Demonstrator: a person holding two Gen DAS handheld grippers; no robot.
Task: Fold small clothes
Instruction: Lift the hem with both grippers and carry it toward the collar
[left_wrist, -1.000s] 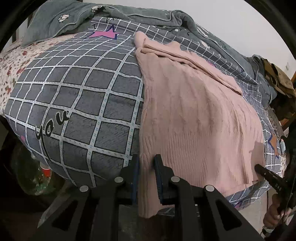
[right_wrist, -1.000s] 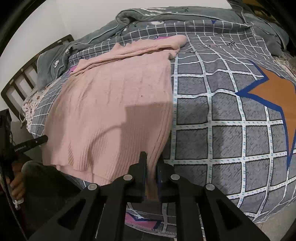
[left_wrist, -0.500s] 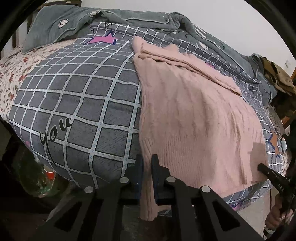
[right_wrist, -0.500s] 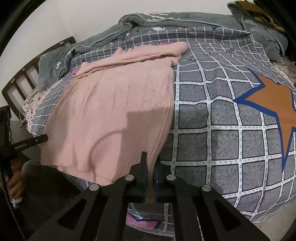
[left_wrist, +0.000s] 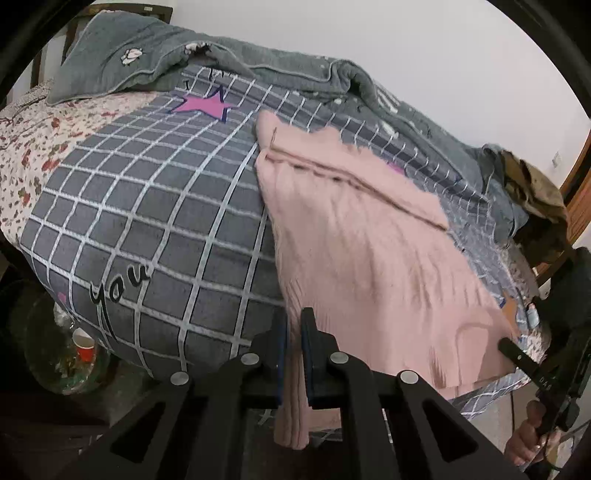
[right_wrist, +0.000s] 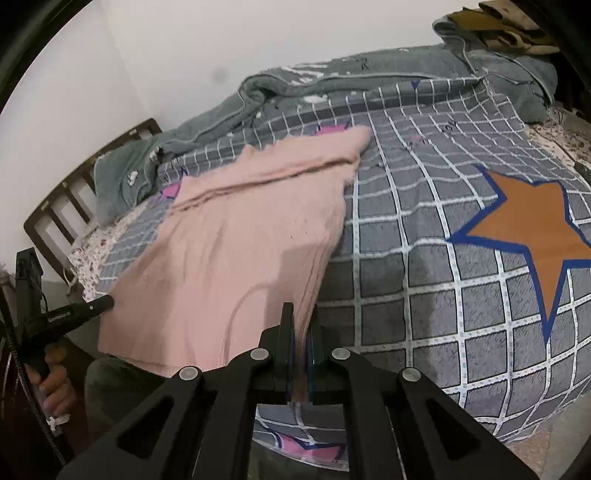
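Observation:
A pink knit sweater (left_wrist: 369, 258) lies on the grey checked bedspread (left_wrist: 166, 229), its hem toward me and its sleeves folded across the far end. My left gripper (left_wrist: 293, 328) is shut on the sweater's left hem corner, and cloth hangs down between its fingers. My right gripper (right_wrist: 301, 325) is shut on the right hem corner of the sweater (right_wrist: 251, 236). The hem is lifted off the bed edge between the two grippers. Each gripper shows in the other's view, at the right edge (left_wrist: 524, 362) and the left edge (right_wrist: 70, 314).
A grey blanket (left_wrist: 295, 74) is bunched along the far side of the bed by the white wall. A wooden headboard (right_wrist: 74, 192) stands at the left. An orange star (right_wrist: 535, 229) marks the bedspread's right part. A red cup (left_wrist: 85, 343) sits in a bin on the floor.
Both grippers have closed fully on the sweater's hem corners and risen, lifting the hem off the bed edge. The views have tilted up toward the far wall.

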